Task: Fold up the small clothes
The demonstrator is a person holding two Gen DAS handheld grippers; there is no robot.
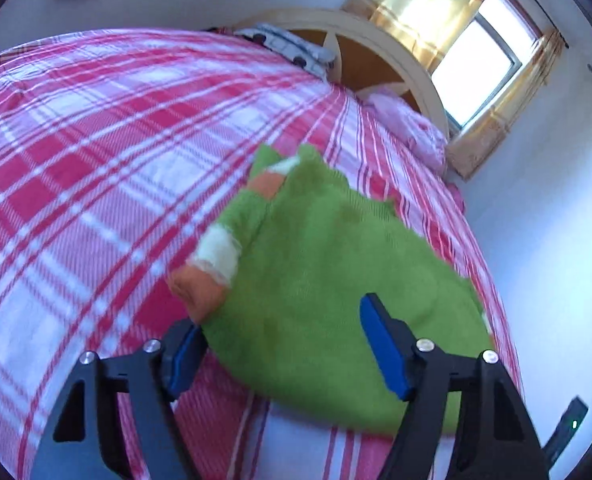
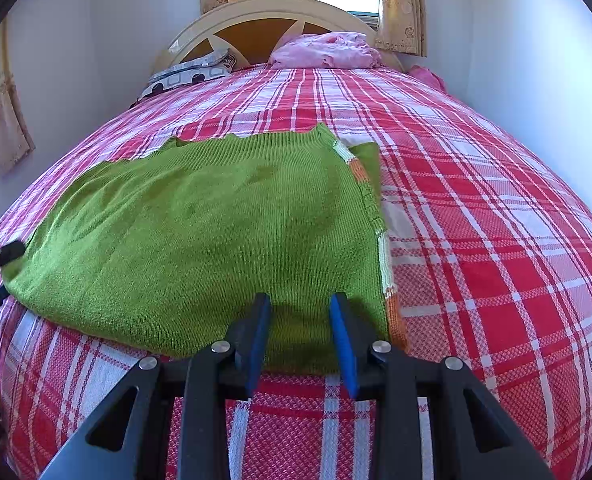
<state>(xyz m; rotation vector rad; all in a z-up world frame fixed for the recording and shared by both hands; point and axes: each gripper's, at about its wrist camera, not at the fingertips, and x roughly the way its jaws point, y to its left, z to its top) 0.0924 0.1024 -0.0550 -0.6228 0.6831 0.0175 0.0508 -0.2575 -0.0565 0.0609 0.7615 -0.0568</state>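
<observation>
A small green knitted sweater [image 2: 200, 236] with orange and white sleeve bands lies folded on the red-and-white plaid bed. It also shows in the left wrist view [image 1: 327, 288], with one banded sleeve [image 1: 212, 264] lying along its left side. My left gripper [image 1: 284, 320] is open, its jaws wide apart over the sweater's near edge, holding nothing. My right gripper [image 2: 299, 304] is open with a narrower gap, its tips just above the sweater's near edge by the banded side. The left gripper's tips [image 2: 0, 256] show at the sweater's far left corner in the right wrist view.
The plaid bedspread [image 2: 495, 240] covers the whole bed. A pink crumpled cloth [image 2: 327, 52] and a patterned pillow [image 2: 188, 74] lie at the wooden headboard [image 2: 256, 28]. Walls stand close on both sides. A curtained window [image 1: 475, 64] is behind the headboard.
</observation>
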